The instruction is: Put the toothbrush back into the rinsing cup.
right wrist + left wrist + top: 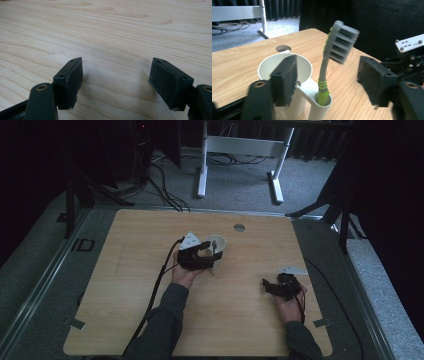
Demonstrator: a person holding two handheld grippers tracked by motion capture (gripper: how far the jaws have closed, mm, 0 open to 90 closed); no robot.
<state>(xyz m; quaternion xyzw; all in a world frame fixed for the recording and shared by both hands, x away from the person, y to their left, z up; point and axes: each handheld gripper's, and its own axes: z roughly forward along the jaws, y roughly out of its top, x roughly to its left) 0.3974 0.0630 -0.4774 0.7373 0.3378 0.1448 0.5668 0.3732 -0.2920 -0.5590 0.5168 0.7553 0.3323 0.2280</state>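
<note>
A white cup-shaped holder [263, 65] stands on the wooden table [150, 300], a little behind its middle. A grey and green toothbrush [325, 62] stands upright in the holder's small side tube, bristles up. My left gripper [328, 80] is open, one jaw on each side of the toothbrush, and neither pad touches it. In the high view the left gripper [206, 256] sits right against the holder [217, 244]. My right gripper [270, 287] rests low at the table's right side. Its jaws [117, 80] stand open over bare wood with nothing between them.
A round cable hole [239, 227] sits near the table's far edge. Beyond the table a white desk frame [240, 150] and loose cables lie on the grey floor. Black stands flank the table on both sides. The left gripper's cable [155, 290] trails along the forearm.
</note>
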